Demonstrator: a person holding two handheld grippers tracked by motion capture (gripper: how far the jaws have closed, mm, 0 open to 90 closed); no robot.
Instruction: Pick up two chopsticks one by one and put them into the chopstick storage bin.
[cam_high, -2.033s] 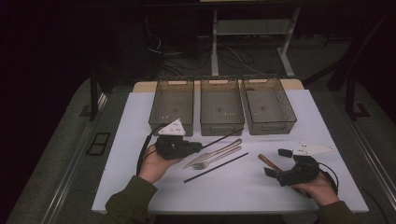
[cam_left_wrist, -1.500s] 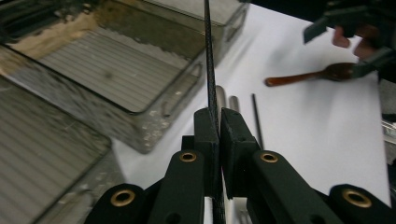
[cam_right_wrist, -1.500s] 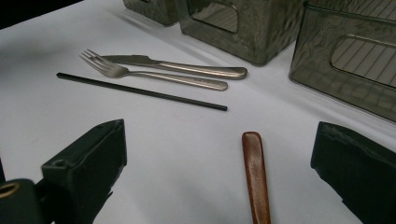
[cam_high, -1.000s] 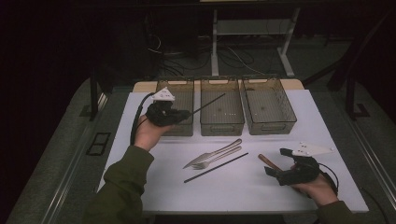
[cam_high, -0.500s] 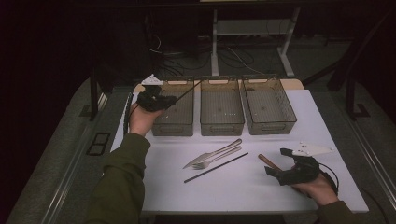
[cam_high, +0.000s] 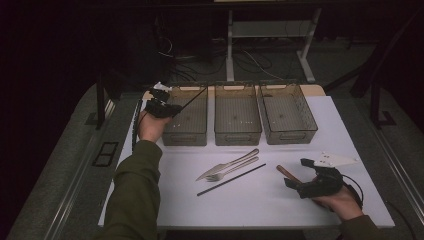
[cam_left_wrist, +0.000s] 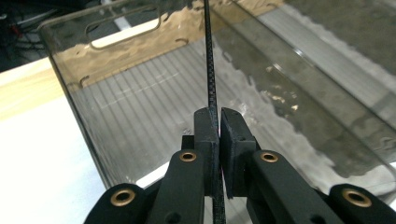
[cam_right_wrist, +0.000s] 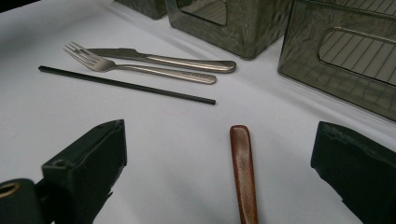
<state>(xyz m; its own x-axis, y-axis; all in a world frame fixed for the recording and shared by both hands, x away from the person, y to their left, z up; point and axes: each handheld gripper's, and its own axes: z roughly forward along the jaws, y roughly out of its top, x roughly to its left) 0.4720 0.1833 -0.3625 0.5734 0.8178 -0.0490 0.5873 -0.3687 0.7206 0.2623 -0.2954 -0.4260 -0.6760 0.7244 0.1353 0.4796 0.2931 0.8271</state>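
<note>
**Black chopstick held over the left bin**

The left claw (cam_left_wrist: 218, 123) is clenched on a black chopstick (cam_left_wrist: 210, 70), holding it above the leftmost bin (cam_high: 186, 131) at the far side of the bench (cam_high: 165, 200). The right claw (cam_right_wrist: 219, 158) rests released, jaws wide either side of a wooden handle (cam_right_wrist: 243, 172). A second chopstick (cam_high: 231, 180), fork (cam_high: 235, 169) and knife (cam_high: 227, 164) lie mid-bench.

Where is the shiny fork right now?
In the high view, the fork lies mid-table on the white mat, touching the knife, with the black chopstick just nearer the person.
</note>
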